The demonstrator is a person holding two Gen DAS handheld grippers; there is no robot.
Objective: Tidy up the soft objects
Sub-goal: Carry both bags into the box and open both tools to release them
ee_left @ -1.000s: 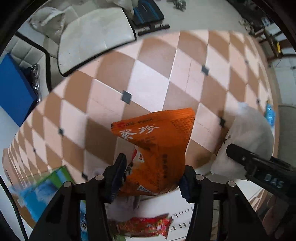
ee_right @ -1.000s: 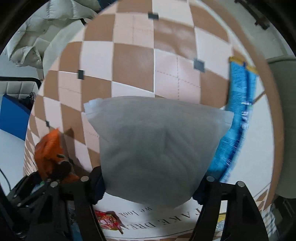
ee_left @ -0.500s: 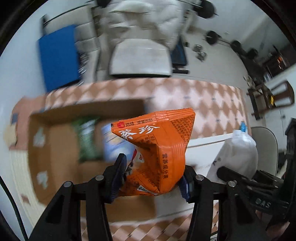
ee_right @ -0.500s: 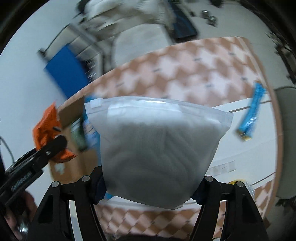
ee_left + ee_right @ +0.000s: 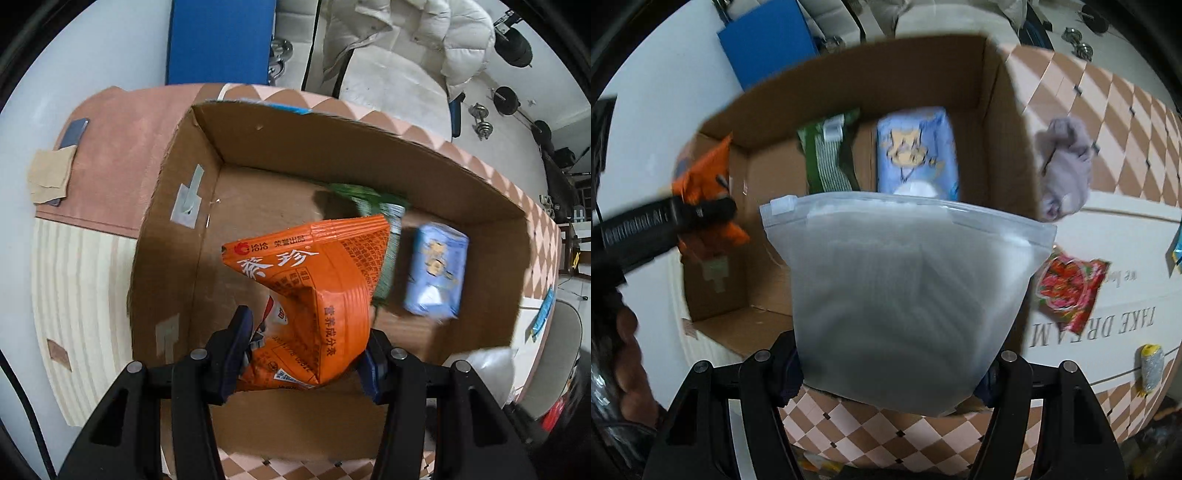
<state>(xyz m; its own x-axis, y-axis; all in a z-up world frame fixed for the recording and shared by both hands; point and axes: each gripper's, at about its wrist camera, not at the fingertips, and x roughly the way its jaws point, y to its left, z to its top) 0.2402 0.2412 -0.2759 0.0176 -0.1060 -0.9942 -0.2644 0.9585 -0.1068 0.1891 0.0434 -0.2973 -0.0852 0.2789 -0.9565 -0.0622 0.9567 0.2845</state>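
Observation:
My left gripper (image 5: 304,354) is shut on an orange snack bag (image 5: 314,291) and holds it over the open cardboard box (image 5: 177,206). My right gripper (image 5: 886,373) is shut on a frosted zip bag (image 5: 905,295) with grey cloth inside, held above the box's near right part (image 5: 1004,110). A green packet (image 5: 831,155) and a blue tissue pack (image 5: 916,151) lie on the box floor. The left gripper with the orange bag also shows in the right wrist view (image 5: 701,184).
A grey cloth (image 5: 1065,162), a red snack packet (image 5: 1067,291) and a yellow-topped roll (image 5: 1150,365) lie on the white mat (image 5: 1108,236) right of the box. A white jacket on a chair (image 5: 399,48) and a blue board (image 5: 221,40) stand behind the box.
Both grippers swung with their bags from over the checkered mat to over the cardboard box. The box with the green and blue packs came into view.

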